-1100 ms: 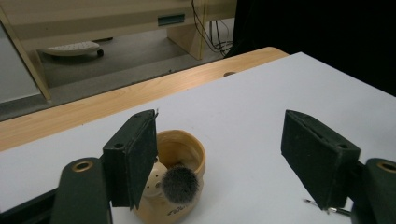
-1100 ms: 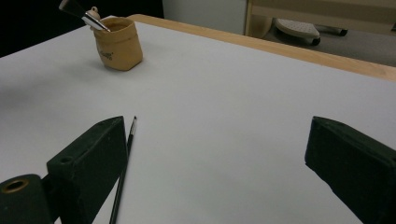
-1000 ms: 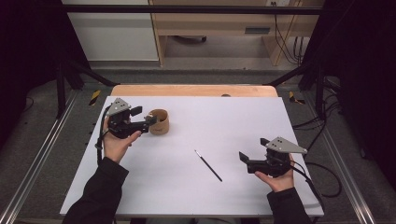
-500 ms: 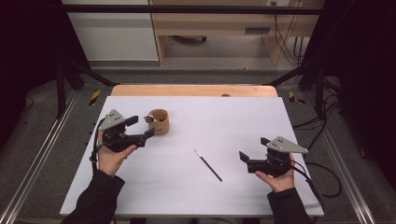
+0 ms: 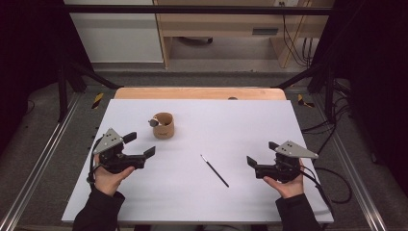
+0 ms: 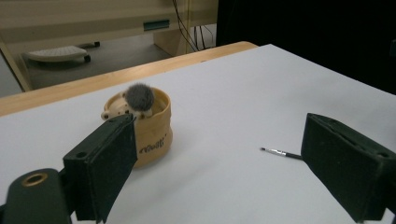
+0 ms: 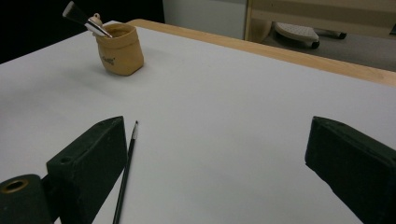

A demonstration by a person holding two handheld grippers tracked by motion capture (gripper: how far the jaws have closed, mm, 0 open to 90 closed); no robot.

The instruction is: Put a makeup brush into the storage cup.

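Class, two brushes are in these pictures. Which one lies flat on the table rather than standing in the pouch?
The thin black brush: it lies flat on the white table, alone. The fluffy brush stands in the tan pouch.

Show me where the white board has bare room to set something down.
Most of the white board is bare. The widest patch lies right of the tan pouch, above the thin brush and the right gripper. Another runs along the near edge between both hands. Tightest is the strip between the pouch and the left gripper.
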